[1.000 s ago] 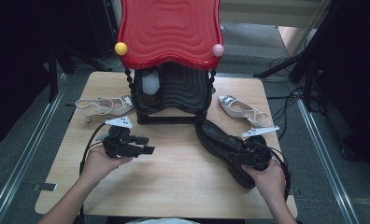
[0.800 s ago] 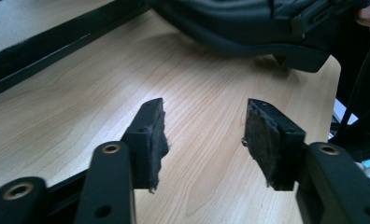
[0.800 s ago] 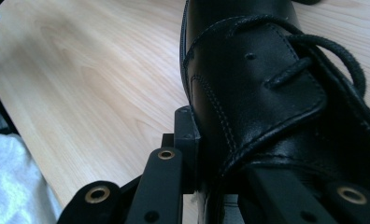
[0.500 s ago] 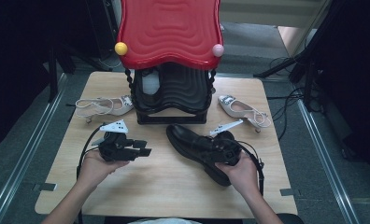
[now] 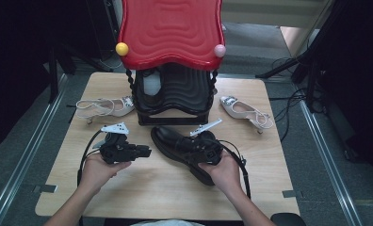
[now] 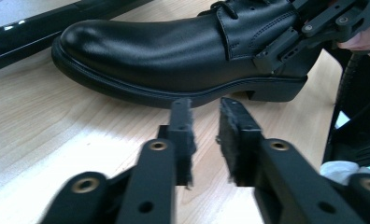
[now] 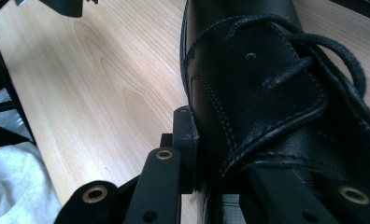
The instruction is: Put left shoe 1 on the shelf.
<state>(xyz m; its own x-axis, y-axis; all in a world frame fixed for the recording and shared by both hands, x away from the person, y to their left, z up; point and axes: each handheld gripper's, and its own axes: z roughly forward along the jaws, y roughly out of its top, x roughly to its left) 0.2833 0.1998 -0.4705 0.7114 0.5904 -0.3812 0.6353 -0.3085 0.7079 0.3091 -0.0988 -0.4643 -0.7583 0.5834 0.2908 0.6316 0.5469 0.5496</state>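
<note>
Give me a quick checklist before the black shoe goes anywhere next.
1. Right gripper shut on the black shoe, one jaw outside the side wall, one inside: ok.
2. Left gripper free, jaws apart with nothing between them: ok.
3. Left gripper apart from the shoe: ok.
4. Shoe's sole flat on the table: cannot tell.
5. Shoe's toe short of the black stand under the red top: ok.
6. Pale heeled shoes out to the sides: ok.

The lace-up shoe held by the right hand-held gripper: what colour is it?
Black shoe, clearest in the left gripper view.
</note>
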